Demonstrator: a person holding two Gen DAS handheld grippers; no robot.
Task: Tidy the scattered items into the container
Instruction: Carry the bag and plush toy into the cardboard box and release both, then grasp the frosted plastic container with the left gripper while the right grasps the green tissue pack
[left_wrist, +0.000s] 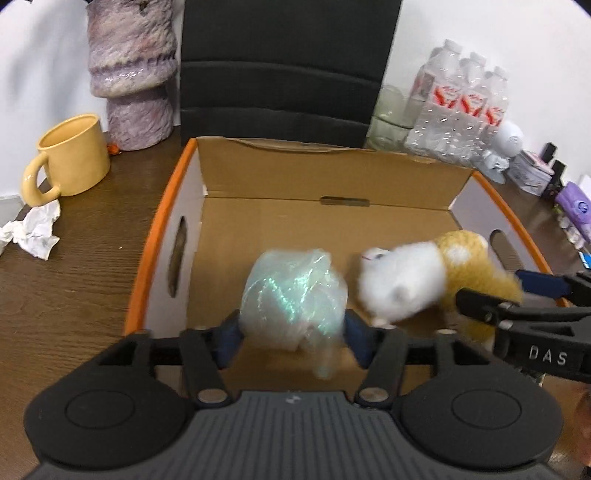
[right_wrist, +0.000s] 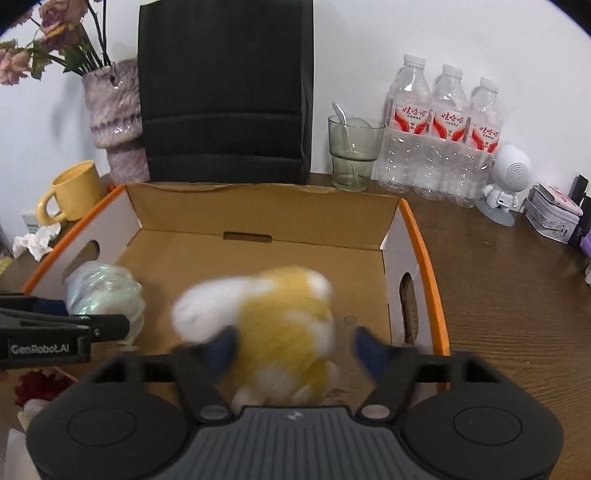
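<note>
Cardboard box (right_wrist: 258, 206): plush toy (right_wrist: 280, 325) motion-blurred, features indistinct.

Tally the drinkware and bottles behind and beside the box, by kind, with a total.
Yellow mug: 1
Green glass with spoon: 1
Water bottles, shrink-wrapped: 3, at
Total: 5

table (right_wrist: 509, 295): dark wood | on it: box (right_wrist: 439, 273), mug (left_wrist: 70, 158), crumpled paper (left_wrist: 33, 230), vase (right_wrist: 116, 122), glass (right_wrist: 352, 153), bottles (right_wrist: 443, 136), speaker figure (right_wrist: 508, 181), tin (right_wrist: 550, 216)
</note>
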